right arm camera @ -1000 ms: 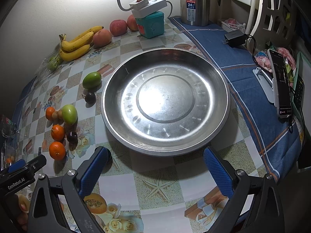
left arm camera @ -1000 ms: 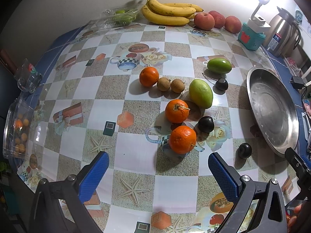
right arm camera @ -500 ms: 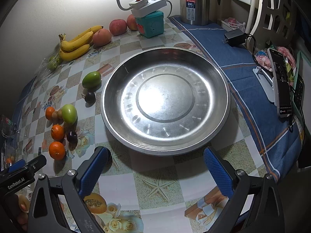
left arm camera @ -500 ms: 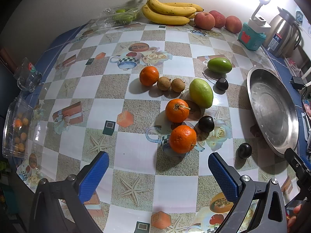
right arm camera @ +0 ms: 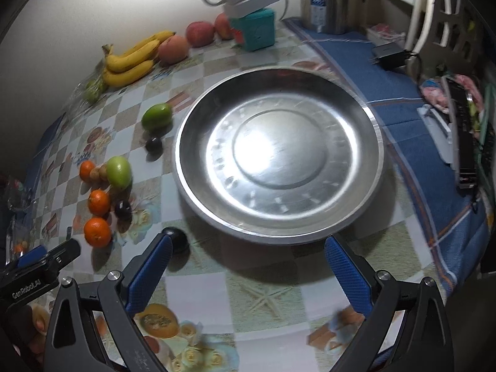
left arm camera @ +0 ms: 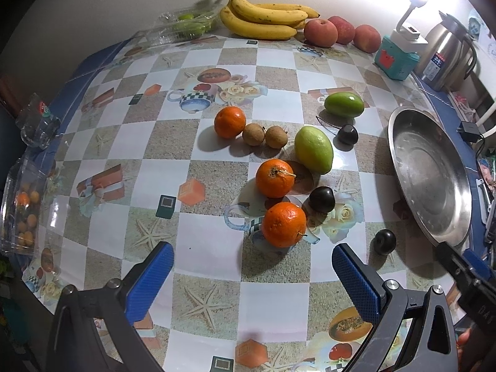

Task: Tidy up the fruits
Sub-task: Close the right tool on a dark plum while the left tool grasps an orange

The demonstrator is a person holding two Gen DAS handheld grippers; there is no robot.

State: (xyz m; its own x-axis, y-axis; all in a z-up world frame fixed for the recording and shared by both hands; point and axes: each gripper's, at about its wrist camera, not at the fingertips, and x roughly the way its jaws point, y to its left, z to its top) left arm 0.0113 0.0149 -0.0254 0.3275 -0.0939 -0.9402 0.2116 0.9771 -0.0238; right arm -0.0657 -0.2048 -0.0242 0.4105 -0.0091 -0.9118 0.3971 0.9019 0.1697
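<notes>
1. Left wrist view: left tool (left arm camera: pixel 251 263) spread wide, empty, facing the nearest orange (left arm camera: pixel 283 228) on the desk (left arm camera: pixel 102 142), likely the first pick.
2. Right tool (right arm camera: pixel 248 260) spread, empty, before the bare steel basin (right arm camera: pixel 369 124), probably the fruits' destination.

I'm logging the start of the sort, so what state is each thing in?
Left tongs: open, empty.
Right tongs: open, empty.
Steel pan: upright, nothing in it.
Nearest orange: loose on the table.
Bananas: bunched by the wall.
Clear box of green fruit: cannot tell if shut.
</notes>
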